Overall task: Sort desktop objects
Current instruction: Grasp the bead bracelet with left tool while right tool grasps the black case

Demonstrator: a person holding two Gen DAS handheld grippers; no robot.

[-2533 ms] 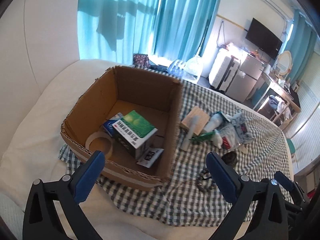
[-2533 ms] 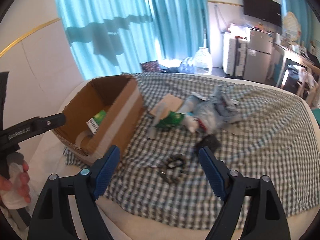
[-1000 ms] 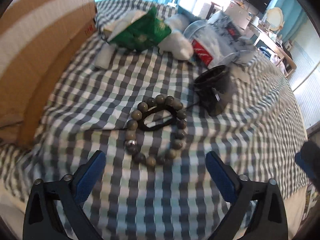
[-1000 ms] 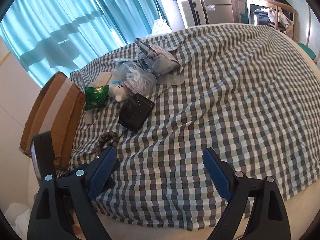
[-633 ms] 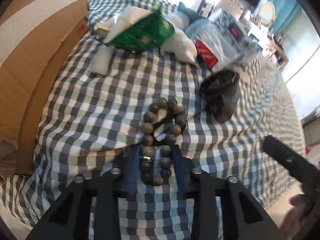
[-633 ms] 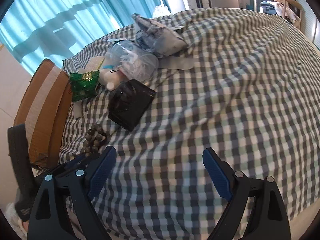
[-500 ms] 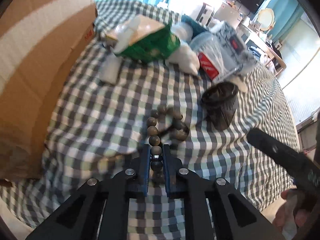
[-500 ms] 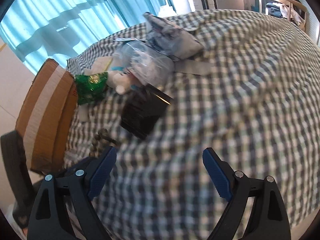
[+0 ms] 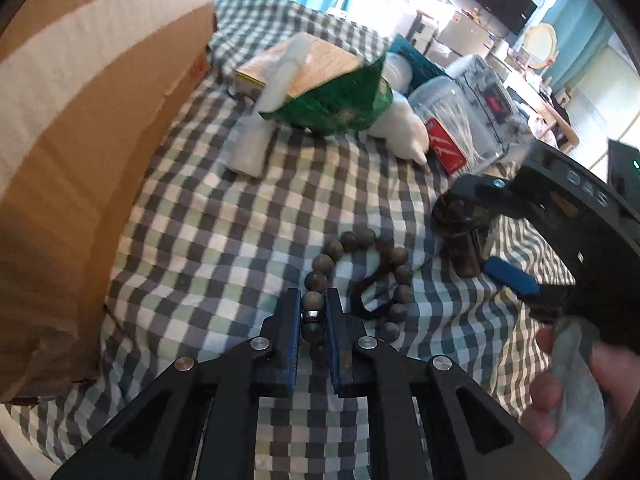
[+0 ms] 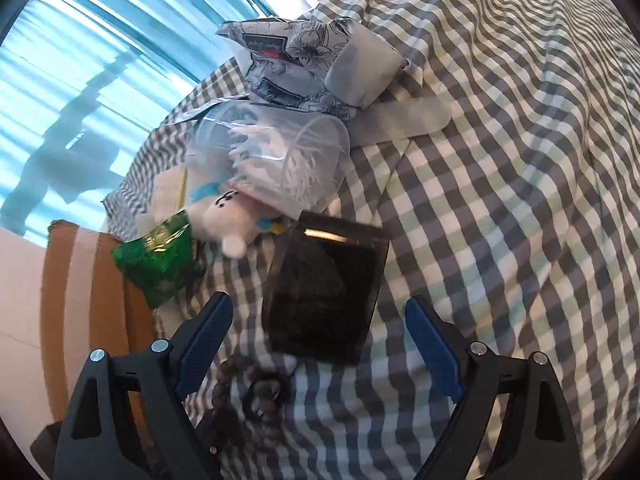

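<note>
My left gripper [image 9: 313, 312] is shut on the near side of a brown bead bracelet [image 9: 362, 268] that lies on the checked cloth; the bracelet also shows in the right wrist view [image 10: 256, 392]. My right gripper [image 10: 316, 336] is open, its blue fingers either side of a dark square packet [image 10: 326, 288]. That packet [image 9: 460, 220] lies right of the bracelet in the left wrist view, partly behind the right gripper's body. A cardboard box [image 9: 80, 128] stands on the left.
A green foil bag [image 9: 340, 100], a white plush toy [image 10: 224, 216], a clear plastic tub [image 10: 276, 152], a floral pouch [image 10: 312, 60] and a wooden block [image 9: 296, 60] are heaped beyond the bracelet. The checked cloth [image 10: 520, 160] stretches to the right.
My left gripper closed on the bracelet and has lifted its near beads slightly. My right gripper came down close over the dark packet.
</note>
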